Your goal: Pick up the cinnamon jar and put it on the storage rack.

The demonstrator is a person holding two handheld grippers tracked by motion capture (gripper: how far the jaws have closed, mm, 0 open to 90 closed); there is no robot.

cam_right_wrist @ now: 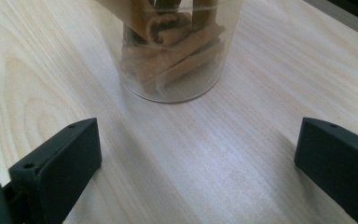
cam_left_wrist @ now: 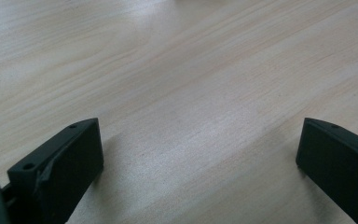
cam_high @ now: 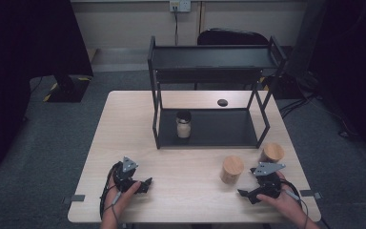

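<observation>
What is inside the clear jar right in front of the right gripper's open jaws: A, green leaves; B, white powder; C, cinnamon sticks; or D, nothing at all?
C: in the right gripper view the clear jar standing on the table ahead of the right gripper holds brown rolled cinnamon sticks.

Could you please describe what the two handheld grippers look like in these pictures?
Both the left gripper and right gripper are black, each topped by a grey three-cornered plate and trailing a dark cable. Their jaws are flat, matte black blocks with small screw holes.

pale matt wood table (cam_right_wrist: pixel 37 70); clear glossy plastic jar (cam_right_wrist: pixel 177 60); matt black plastic fingers (cam_right_wrist: pixel 60 163).
</observation>
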